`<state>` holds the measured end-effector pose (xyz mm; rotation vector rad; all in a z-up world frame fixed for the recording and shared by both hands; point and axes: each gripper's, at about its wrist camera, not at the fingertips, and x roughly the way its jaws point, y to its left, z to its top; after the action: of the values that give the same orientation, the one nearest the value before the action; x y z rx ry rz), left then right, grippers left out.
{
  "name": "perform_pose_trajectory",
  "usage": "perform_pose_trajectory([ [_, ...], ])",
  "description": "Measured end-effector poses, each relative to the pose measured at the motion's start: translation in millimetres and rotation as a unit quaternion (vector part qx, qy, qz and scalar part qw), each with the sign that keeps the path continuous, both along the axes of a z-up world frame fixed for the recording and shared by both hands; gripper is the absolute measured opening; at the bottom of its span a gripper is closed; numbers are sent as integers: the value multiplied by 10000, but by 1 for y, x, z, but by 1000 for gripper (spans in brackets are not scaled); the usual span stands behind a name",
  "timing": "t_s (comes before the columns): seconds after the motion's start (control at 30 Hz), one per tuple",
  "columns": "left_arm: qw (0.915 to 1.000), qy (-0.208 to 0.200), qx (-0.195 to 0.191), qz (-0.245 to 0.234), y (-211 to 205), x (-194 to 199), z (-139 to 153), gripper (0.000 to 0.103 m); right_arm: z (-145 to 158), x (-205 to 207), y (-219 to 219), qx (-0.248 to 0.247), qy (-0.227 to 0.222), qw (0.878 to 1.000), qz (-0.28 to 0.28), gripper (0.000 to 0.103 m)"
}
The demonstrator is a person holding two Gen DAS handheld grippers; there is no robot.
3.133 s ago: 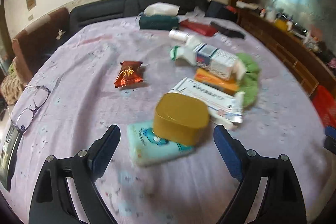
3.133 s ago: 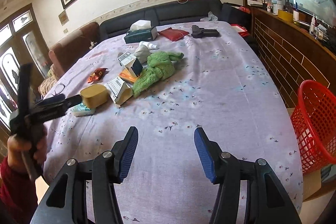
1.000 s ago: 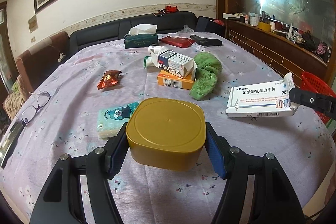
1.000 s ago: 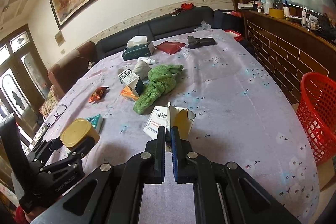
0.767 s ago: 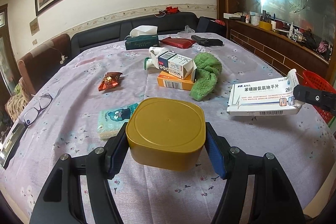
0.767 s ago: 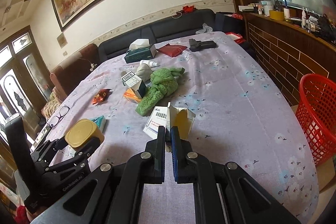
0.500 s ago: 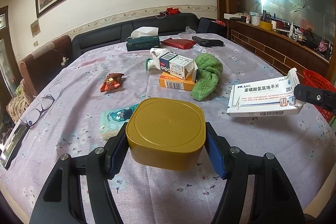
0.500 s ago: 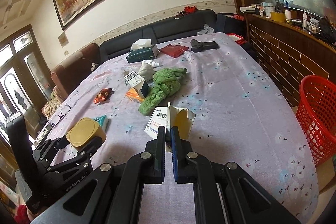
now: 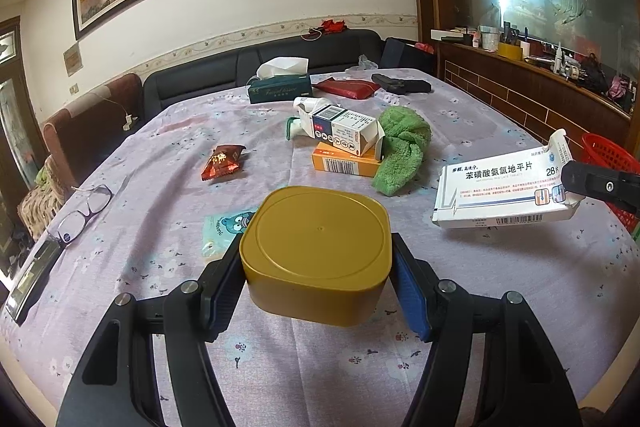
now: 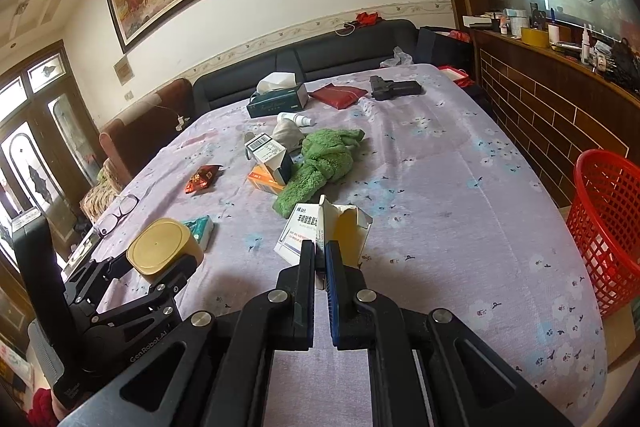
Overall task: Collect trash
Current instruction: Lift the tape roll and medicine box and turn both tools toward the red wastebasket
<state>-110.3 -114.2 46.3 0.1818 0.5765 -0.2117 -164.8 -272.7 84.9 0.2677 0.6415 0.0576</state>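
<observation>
My left gripper is shut on a squat yellow tub, lifted above the purple cloth; the same tub shows at the lower left of the right wrist view. My right gripper is shut on the torn end flap of a white medicine box, which hangs in the air at the right of the left wrist view as a long white box. A red mesh bin stands on the floor past the table's right edge.
On the table lie a red snack wrapper, a teal tissue pack, an orange box under a white-and-blue box, a green towel, glasses, a tissue box, a red pouch and a black case.
Since three seconds ago both grippers closed, the left on the yellow tub, the right on the white box, and lifted them. Over the last second both barely moved.
</observation>
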Motion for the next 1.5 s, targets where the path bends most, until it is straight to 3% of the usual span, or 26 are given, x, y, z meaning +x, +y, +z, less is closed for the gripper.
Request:
perform_pose_trajectory([
  [1.5, 10000, -12, 67, -42, -4, -4, 0, 67, 5, -2, 6, -44, -24, 10000, 28, 6],
])
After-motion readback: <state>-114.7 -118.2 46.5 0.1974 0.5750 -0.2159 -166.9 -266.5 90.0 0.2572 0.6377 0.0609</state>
